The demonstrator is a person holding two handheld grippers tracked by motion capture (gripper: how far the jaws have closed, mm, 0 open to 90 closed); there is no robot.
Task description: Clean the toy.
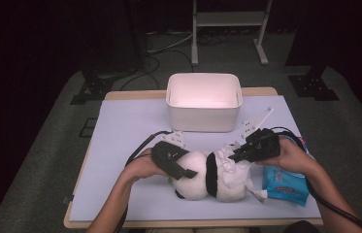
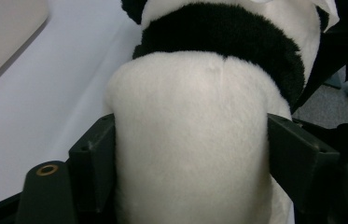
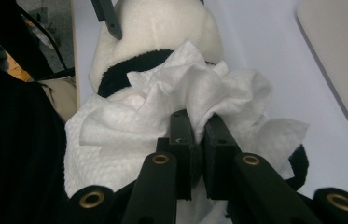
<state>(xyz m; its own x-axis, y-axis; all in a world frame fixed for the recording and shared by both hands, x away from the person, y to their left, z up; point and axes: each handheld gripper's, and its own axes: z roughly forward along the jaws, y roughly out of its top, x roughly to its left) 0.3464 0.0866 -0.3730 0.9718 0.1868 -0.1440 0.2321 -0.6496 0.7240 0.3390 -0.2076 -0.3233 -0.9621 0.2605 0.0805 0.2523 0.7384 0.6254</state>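
1. White wipe is pinched tight between the jaws of the right gripper and rests on the panda toy, which lies on the table near the person
2. Left gripper hugs the panda's white body, one jaw pressing on each side
3. I think the step is wiping the panda clean; next the wipe should rub along the fur while the left gripper holds the toy steady
4. The panda's face is hidden, and the words on the blue wipe pack are too small to read

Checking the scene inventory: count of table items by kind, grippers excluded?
Plush panda: 1
White wipe: 1
Blue wipes pack: 1
White bin: 1
Total: 4
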